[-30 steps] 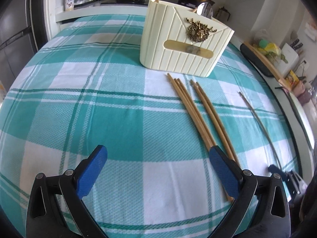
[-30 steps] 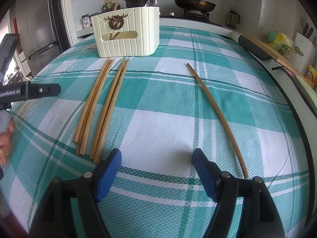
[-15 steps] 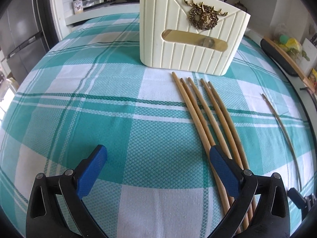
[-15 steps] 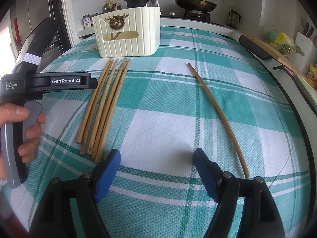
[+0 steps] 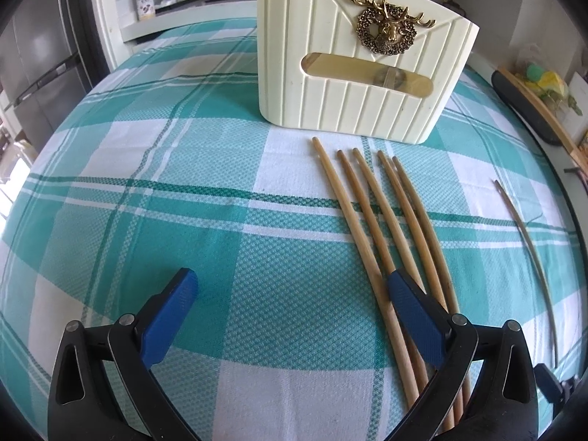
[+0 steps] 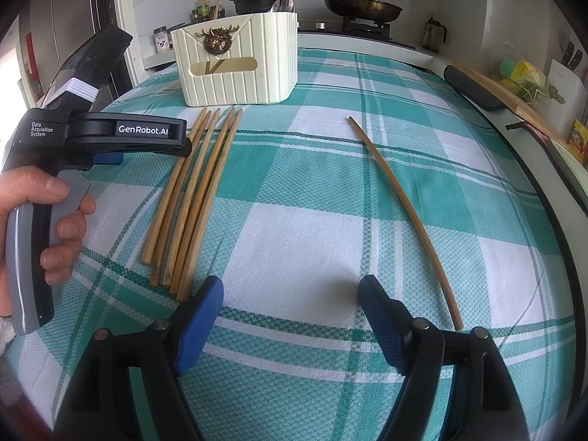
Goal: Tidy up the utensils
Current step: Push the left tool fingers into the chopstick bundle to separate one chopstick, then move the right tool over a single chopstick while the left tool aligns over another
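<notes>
— So which step is this?

— Picking up, I'd judge. The left gripper [image 5: 292, 296] hangs with its fingers spread and empty over the near ends of the five chopsticks [image 5: 382, 228]; its right finger [image 5: 413, 312] sits over the bundle, its left finger over bare cloth. Nothing is grasped yet.

— And the other hand?

— The right gripper [image 6: 290, 316] is also released and empty, above bare cloth between the bundle [image 6: 194, 198] and the single chopstick [image 6: 404, 217] lying well apart to the right.

— Where should they end up?

— Likely in the cream holder [image 5: 352, 62] at the far end of the sticks, just beyond their tips. It already has a spoon and a stick poking out of the top.

— What does the next move call for?

— Shifting the left gripper to the right so both fingers straddle a stick or the bundle, then closing low. The sticks are thin and round and lie touching, so they may roll or fan out.

— The surface?

— A counter under a green and white checked cloth [image 5: 154, 191]. Beyond it is a kitchen: a stove with a pan [image 6: 362, 7] and a pot, spice jars, and a fridge on the left.
</notes>
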`<state>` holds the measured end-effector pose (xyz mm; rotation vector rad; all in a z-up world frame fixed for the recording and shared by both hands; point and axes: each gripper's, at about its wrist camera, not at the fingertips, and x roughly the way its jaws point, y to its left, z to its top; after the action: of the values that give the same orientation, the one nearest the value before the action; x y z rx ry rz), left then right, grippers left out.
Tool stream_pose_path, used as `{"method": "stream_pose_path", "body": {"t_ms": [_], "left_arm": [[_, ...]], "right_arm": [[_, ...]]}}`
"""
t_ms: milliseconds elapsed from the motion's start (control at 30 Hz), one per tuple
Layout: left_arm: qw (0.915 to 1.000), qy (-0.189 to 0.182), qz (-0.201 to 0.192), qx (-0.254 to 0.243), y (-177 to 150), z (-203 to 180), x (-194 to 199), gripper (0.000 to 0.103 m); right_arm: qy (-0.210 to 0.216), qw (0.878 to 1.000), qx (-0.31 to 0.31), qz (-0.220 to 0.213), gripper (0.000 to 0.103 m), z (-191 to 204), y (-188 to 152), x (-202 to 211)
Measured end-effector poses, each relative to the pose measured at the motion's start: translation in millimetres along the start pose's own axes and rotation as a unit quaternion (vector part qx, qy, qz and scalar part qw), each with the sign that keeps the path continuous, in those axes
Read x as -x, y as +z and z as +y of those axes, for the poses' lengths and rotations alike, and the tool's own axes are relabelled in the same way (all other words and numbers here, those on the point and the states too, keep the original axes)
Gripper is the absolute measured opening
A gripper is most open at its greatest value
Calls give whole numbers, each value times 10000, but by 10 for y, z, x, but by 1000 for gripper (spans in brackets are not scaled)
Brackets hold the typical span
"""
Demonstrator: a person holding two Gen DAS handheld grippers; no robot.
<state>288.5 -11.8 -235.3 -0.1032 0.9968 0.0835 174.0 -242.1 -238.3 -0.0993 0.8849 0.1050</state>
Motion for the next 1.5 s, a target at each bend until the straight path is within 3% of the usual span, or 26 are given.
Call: {"method": "stream_pose_path", "body": {"t_ms": [133,267,333,400,433,500,567,667,833,933,967,1000,1067,1233,1367,1500], "left_arm": [[9998,125,54,-117,-11,-23,-17,103],[9998,-39,135,-114,-84,-3,59,101],[9996,-124,54,-230,-167,-24,139,92],[9983,-194,-17,-541,-273,-81,226,72],[9972,-271,-31,-701,-318,-109,263,68],[9941,-407,-43,-1006,-396,-128,336,48],[9918,-439,-8,-1201,-446,-82,390,35],[9916,-386,20,-1234,-486,77,435,30],[9913,-441,89,-1240,-532,369,479,31],[9901,-404,84,-1339,-591,495,514,48],[9900,-344,76,-1370,-607,529,514,60],[9901,-292,70,-1373,-622,561,511,71],[9907,-299,76,-1326,-638,635,499,79],[9899,-359,163,-1361,-646,746,497,85],[9891,-300,230,-1422,-642,846,498,89],[9890,-254,326,-1422,-624,958,467,98]], "right_arm": [[-1,10000,1,0,78,0,-1,0],[2,10000,0,-1,78,0,-1,0],[0,10000,1,0,78,1,-1,0],[-1,10000,2,0,78,1,-1,0],[-2,10000,2,0,78,1,-1,0],[0,10000,1,-1,78,1,-1,0],[15,10000,-10,-4,78,-3,-1,1],[55,10000,-38,-40,78,-20,-7,17],[228,9981,-274,-509,78,-178,-6,299],[-123,9962,-441,-747,78,-460,105,514],[-252,9960,-480,-711,78,-572,153,535],[-330,9962,-497,-630,78,-678,190,527],[-418,9981,-392,-212,78,-820,254,416],[-441,9971,309,546,78,-814,301,107],[-356,9919,416,1148,77,-858,286,-116],[33,9920,125,1252,80,-991,291,-148]]}}
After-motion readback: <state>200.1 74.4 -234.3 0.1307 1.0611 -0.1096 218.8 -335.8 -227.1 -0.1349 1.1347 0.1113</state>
